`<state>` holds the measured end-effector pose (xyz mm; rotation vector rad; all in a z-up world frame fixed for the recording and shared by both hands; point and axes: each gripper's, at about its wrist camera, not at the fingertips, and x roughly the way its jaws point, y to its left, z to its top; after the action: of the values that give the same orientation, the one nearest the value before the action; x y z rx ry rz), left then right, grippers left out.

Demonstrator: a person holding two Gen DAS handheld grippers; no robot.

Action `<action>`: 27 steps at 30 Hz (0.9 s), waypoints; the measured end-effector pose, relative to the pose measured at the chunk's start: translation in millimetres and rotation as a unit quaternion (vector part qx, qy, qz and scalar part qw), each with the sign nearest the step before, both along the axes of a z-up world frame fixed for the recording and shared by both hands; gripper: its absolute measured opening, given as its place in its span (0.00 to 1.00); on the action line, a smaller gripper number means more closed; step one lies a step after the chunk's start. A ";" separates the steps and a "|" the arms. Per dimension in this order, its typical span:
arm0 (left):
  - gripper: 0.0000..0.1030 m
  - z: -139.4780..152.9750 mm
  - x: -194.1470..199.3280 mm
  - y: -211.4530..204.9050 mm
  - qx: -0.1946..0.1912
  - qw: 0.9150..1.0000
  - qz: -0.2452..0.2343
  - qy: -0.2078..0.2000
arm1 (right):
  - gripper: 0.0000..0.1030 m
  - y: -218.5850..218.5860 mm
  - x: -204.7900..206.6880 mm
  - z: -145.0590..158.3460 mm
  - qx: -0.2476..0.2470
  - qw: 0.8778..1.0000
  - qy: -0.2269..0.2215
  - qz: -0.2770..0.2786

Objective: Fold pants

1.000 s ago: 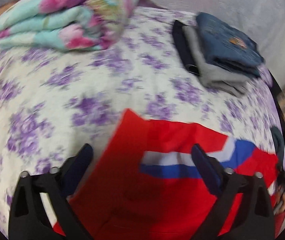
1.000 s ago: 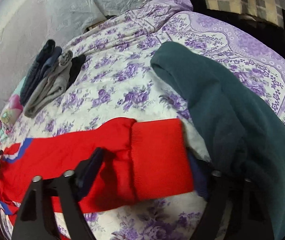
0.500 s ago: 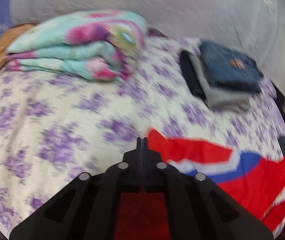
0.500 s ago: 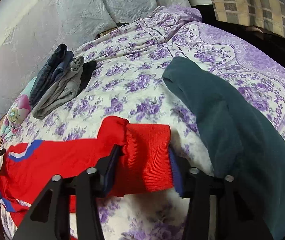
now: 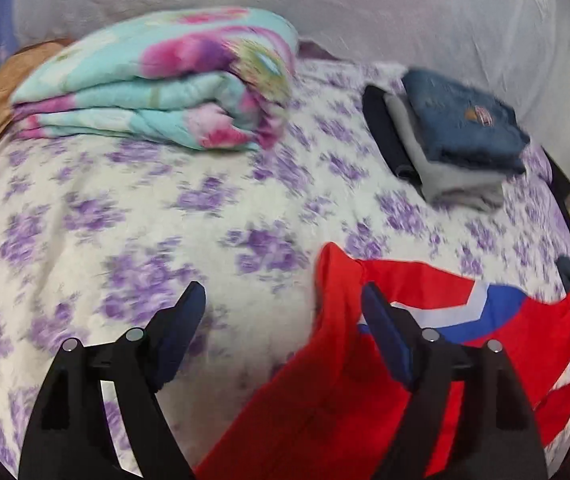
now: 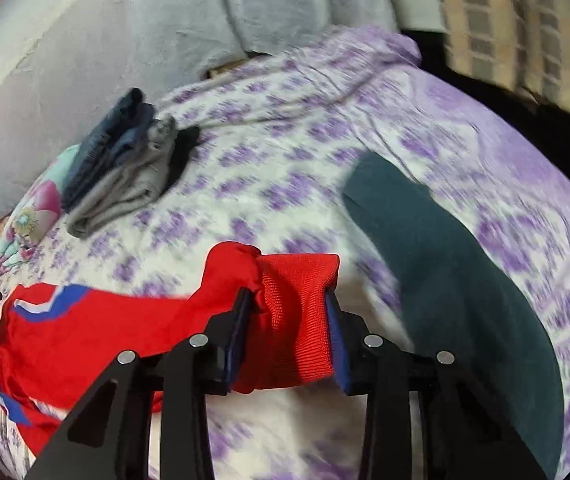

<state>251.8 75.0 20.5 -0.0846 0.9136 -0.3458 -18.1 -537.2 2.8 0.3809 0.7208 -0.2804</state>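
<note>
Red track pants w/ blue-white stripe (image 5: pixel 365 392) lie across the purple-flowered bedspread (image 5: pixel 133 216). Right gripper (image 6: pixel 289 316), jaws just closing, is clamped on the ribbed cuff. Left gripper (image 5: pixel 281 312) has just opened wide, released, its right finger over the cloth. Dark green garment (image 6: pixel 465 280) lies beside the cuff; folded stack of clothes (image 5: pixel 453 148) & floral quilt (image 5: pixel 157 92) sit further back.

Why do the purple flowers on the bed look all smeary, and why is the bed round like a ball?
Left wrist view: the bedspread flowers smear from motion blur, while the tongs stay sharp. Right wrist view: same smear on the flowers, red pants crisp. Both views: a fisheye lens bulges the bed and darkens the corners.
</note>
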 end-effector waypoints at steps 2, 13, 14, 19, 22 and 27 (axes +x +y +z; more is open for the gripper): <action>0.75 -5.9 9.3 -9.4 -0.009 0.999 -0.024 0.019 | 0.36 -6.3 -2.6 -13.7 0.016 1.000 0.014 -0.007; 0.18 1.8 -5.0 -35.6 0.007 0.999 -0.049 -0.014 | 0.34 -1.9 0.7 -11.0 0.017 1.000 -0.008 -0.015; 0.17 13.8 -12.3 -23.3 -0.014 0.999 -0.030 -0.033 | 0.28 -0.1 4.4 -4.0 0.011 1.000 -0.013 -0.011; 0.17 47.4 -23.2 19.9 -0.050 0.995 0.037 -0.082 | 0.05 3.5 62.8 24.2 0.013 0.999 -0.020 0.034; 0.17 28.0 -13.0 33.1 -0.041 0.996 0.058 -0.051 | 0.34 9.8 94.3 16.4 0.029 0.998 -0.004 0.046; 0.18 -17.2 1.8 46.1 -0.063 0.995 0.076 -0.008 | 0.61 15.8 80.9 9.5 0.008 0.999 0.015 0.044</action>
<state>253.6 121.2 3.3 -0.2657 0.8636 -0.2624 62.8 -521.4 12.3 0.3586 0.7681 -0.1974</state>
